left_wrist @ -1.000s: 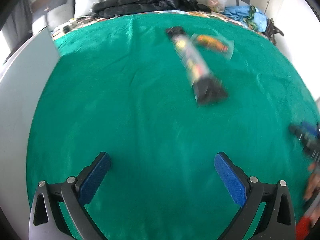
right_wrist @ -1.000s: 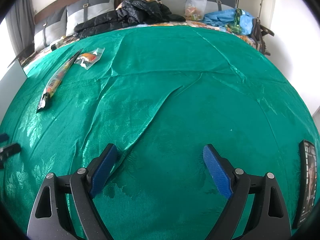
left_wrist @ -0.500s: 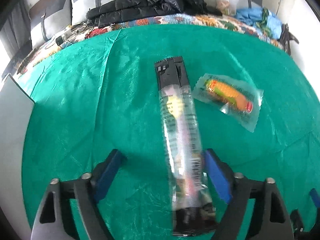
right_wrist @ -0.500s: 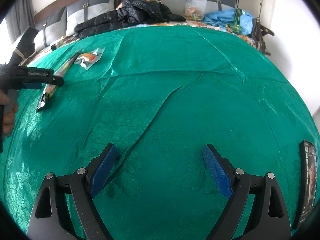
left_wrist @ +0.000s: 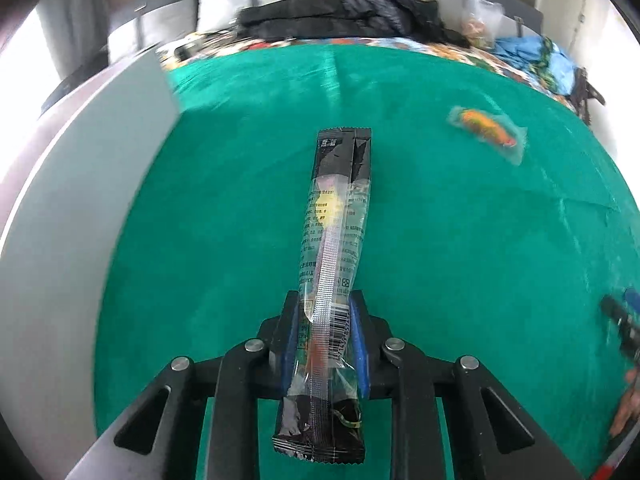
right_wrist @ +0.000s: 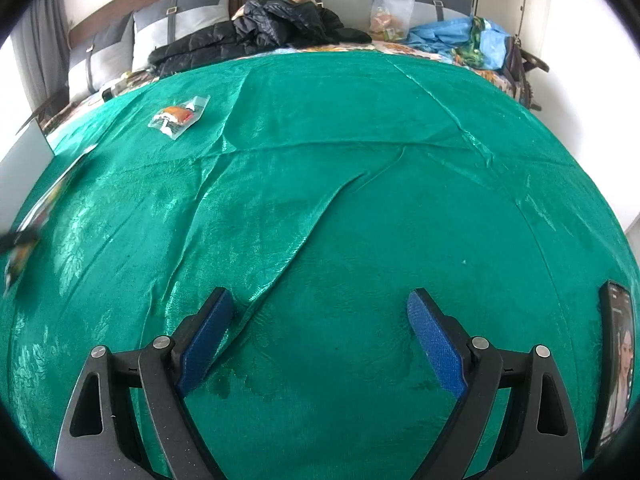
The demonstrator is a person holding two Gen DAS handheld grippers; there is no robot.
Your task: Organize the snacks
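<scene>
A long clear snack packet (left_wrist: 336, 232) with black ends runs away from me between the blue pads of my left gripper (left_wrist: 326, 308). The jaws are closing and press on its sides near the lower end. From the right wrist the same packet (right_wrist: 36, 216) is a blur at the far left. A small clear packet with an orange snack (left_wrist: 486, 126) lies on the green cloth, at the far left in the right wrist view (right_wrist: 178, 116). My right gripper (right_wrist: 320, 304) hangs open over bare cloth with nothing between its fingers.
A grey-white panel (left_wrist: 80, 200) stands along the cloth's left side. A phone (right_wrist: 618, 360) lies at the right edge. Black jackets (right_wrist: 272, 28), pillows and bags are piled at the back. The green cloth (right_wrist: 360, 200) has creases across its middle.
My left gripper went from wide open to closed on the long packet and swung left toward the grey panel with it. The right gripper has not moved.
</scene>
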